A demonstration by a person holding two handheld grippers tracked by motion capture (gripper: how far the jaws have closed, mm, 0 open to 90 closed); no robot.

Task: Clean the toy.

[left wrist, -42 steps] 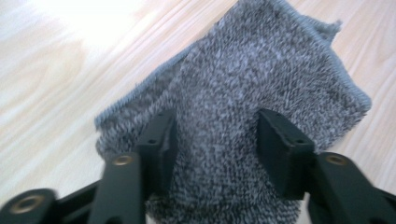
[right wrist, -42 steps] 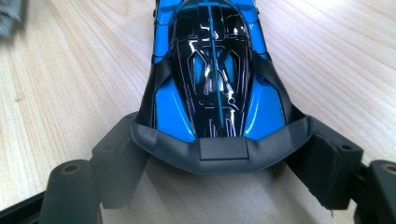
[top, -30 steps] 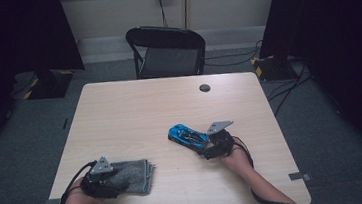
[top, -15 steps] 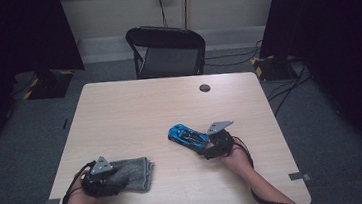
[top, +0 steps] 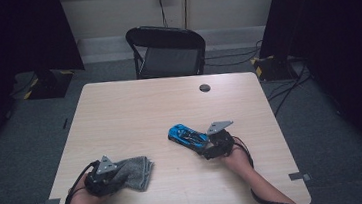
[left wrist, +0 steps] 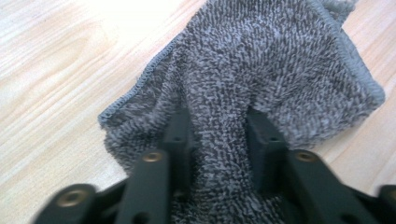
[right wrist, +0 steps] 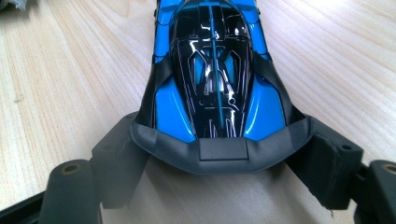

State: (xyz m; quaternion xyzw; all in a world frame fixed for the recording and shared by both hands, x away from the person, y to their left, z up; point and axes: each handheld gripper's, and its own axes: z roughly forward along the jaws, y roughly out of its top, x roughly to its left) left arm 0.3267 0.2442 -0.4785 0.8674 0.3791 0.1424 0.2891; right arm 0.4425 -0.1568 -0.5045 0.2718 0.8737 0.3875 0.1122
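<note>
Nearest the person's edge of the counter, the left claw sits low over a grey terry cloth. Seen along its jaws in the left gripper view, that left claw has just been closing, and a ridge of the grey terry cloth is bunched up between the two black pads, which press into the pile on either side. So it is clenched on the cloth. The rest of the cloth spreads away from the jaws flat on the wood, its stitched hem showing along the edges.

A little farther in and to the person's right, the right claw rests on the counter at the tail of a blue and black toy car. From the right gripper view, the right claw has its jaws set wide, one against each rear corner of the toy car, with the dark rear bumper lying between them. It is grasping the car by its back end; the car stands on its wheels, nose pointing away from the hand.

Cloth and car lie well apart.

Beyond them the wood is bare up to a small dark round disc near the far edge. Behind the counter stands a black folding chair.
</note>
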